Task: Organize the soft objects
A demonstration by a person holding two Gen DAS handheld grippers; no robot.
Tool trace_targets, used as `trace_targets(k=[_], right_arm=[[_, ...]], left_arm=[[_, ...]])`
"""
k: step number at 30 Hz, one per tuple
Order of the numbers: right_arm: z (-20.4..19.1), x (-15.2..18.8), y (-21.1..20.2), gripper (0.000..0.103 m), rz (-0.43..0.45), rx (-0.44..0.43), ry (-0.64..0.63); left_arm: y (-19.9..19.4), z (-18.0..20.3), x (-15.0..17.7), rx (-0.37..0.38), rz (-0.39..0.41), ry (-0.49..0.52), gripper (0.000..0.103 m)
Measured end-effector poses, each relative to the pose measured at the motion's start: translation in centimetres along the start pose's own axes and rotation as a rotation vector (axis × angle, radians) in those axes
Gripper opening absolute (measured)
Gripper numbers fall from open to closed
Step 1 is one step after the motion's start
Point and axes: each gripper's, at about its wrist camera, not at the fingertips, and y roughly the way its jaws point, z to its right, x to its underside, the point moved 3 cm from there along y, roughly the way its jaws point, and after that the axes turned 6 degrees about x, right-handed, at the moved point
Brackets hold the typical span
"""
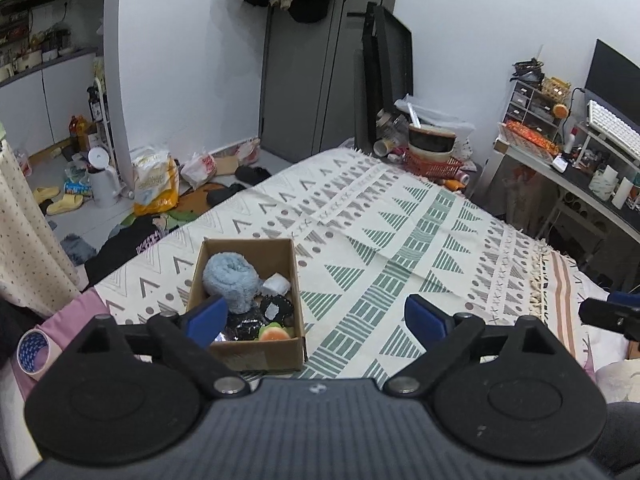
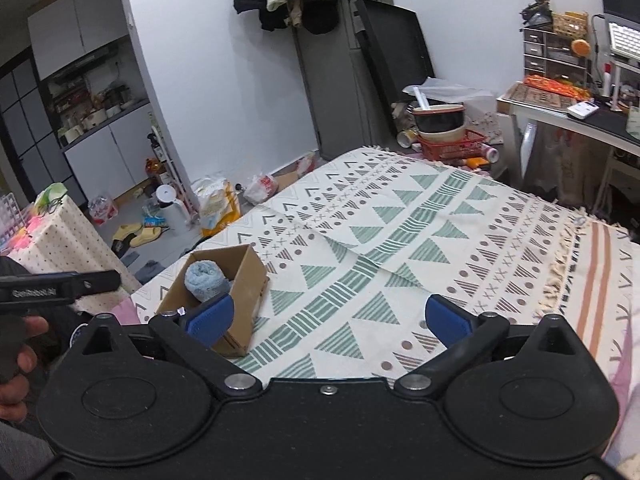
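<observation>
A brown cardboard box (image 1: 256, 354) stands on the patterned bedspread (image 1: 400, 248). Inside it lie a rolled light-blue towel (image 1: 230, 280), a small white item (image 1: 276, 285), a black item (image 1: 276, 308) and a green-and-orange soft piece (image 1: 274, 333). My left gripper (image 1: 316, 318) hovers open just above the box's near right side, nothing between its blue pads. In the right wrist view the box (image 2: 248, 292) with the blue towel (image 2: 206, 278) sits at the left. My right gripper (image 2: 346, 320) is open and empty over bare bedspread (image 2: 400, 240), to the right of the box.
A roll of tape (image 1: 34, 350) lies on pink cloth at the left. A hand (image 2: 18, 360) holds the other gripper's black body (image 2: 60, 282). Beyond the bed are cluttered floor, a red basket (image 1: 434, 164) with bowls and a desk (image 1: 580, 176).
</observation>
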Motion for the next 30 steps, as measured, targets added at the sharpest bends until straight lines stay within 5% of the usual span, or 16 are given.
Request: trace_targets(k=[30], right_arm=[[-1.6, 3.6, -2.0, 0.103, -0.073, 0.047, 0.025]], left_arm=[[-3.3, 1.6, 2.3, 0.035, 0.021, 0.012, 0.100]])
